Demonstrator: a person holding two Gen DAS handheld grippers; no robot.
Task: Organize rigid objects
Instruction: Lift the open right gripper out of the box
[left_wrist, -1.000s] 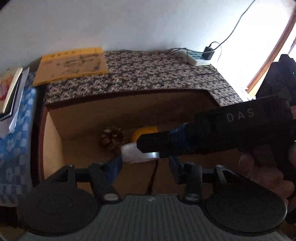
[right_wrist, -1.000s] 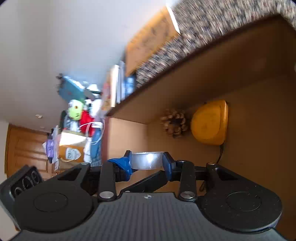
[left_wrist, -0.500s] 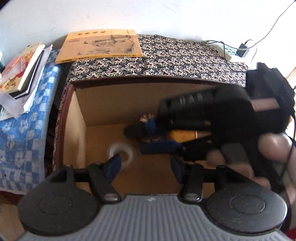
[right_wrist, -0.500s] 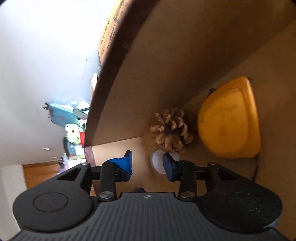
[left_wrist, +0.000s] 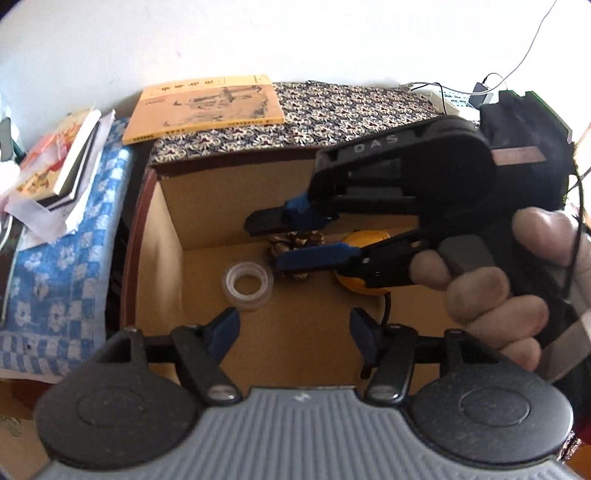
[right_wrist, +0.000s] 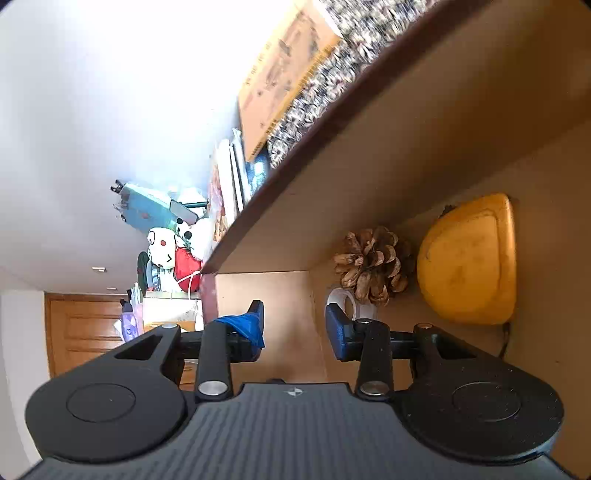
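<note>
A clear tape roll (left_wrist: 246, 283) lies flat on the floor of an open cardboard box (left_wrist: 162, 236), left of a pine cone (left_wrist: 295, 242) and a yellow case (left_wrist: 364, 286). My right gripper (left_wrist: 271, 242) is open and empty above the pine cone, its blue fingers apart. In the right wrist view the tape roll (right_wrist: 345, 301) sits just beyond my right gripper (right_wrist: 295, 325), next to the pine cone (right_wrist: 371, 266) and the yellow case (right_wrist: 469, 258). My left gripper (left_wrist: 293, 332) is open and empty above the box's near side.
A yellow book (left_wrist: 207, 107) lies on the patterned cloth behind the box. A stack of books (left_wrist: 55, 166) rests on a blue checked cloth at the left. A power strip (left_wrist: 454, 99) with cables sits at the back right.
My right gripper opened and let go of the tape roll, which now lies on the box floor. The right gripper has since pulled back and risen a little.
</note>
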